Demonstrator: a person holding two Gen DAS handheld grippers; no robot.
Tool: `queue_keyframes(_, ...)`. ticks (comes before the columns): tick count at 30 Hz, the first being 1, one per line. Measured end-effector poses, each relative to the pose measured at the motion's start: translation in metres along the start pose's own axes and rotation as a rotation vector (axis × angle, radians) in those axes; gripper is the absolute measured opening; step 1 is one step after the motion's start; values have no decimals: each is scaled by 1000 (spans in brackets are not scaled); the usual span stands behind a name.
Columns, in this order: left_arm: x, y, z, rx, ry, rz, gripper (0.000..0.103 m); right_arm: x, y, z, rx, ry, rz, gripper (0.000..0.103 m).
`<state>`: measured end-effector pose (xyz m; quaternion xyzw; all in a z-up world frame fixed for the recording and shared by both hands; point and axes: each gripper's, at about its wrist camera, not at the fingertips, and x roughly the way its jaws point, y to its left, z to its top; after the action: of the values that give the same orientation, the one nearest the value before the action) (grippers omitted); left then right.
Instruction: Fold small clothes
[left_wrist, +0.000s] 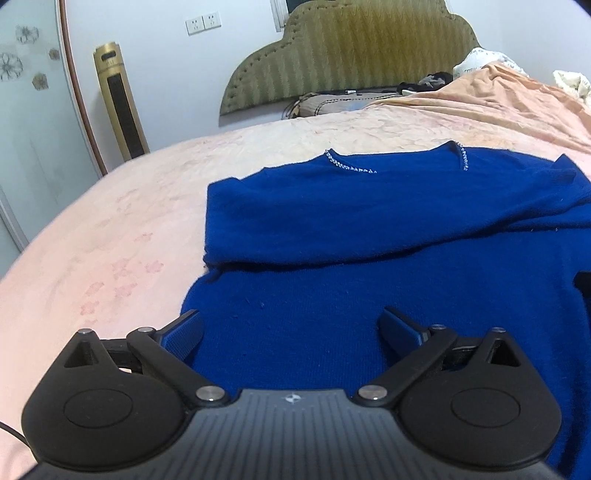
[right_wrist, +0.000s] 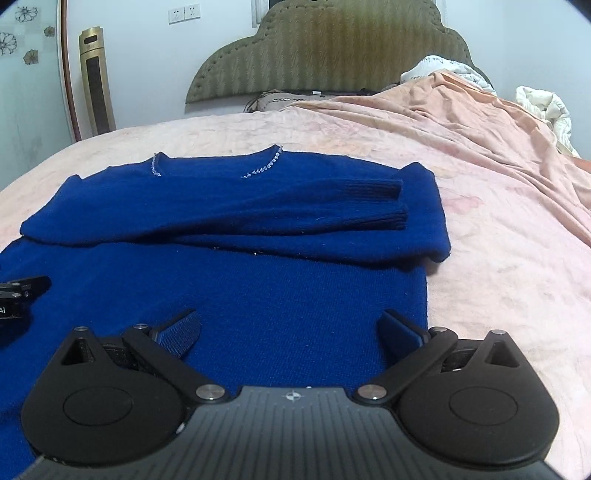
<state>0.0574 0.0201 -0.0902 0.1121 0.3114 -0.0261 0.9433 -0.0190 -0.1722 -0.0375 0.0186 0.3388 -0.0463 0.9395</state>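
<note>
2 tools, left tool (left_wrist: 291, 328) and right tool (right_wrist: 290, 326), hang released over the blue sweater (right_wrist: 258, 295) on the pink bedspread (right_wrist: 498, 258).

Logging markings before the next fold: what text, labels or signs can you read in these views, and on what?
"AI": white letters on the black left tool, cut off at the frame edge.
Small white star-shaped emblem, no words: on the grey ribbed body of the right tool.
Dark print on the white bedding by the olive padded headboard: too blurred to read.
</note>
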Motion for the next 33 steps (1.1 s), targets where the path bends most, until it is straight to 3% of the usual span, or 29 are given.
queue_keyframes(7,-3,-18,0,94,-36,89,103,2,-2,-1,8,-1,3,103)
queue_keyframes(12,-3,-18,1,97,-36,96,103,-1,-11,-2,58,-18,37,102)
queue_keyframes(25,1,-1,2,13,-5,23,103,4,-8,1,38,-4,3,102)
queue_keyframes(33,9,25,-1,-133,50,-100,103,4,-4,1,11,8,-12,102)
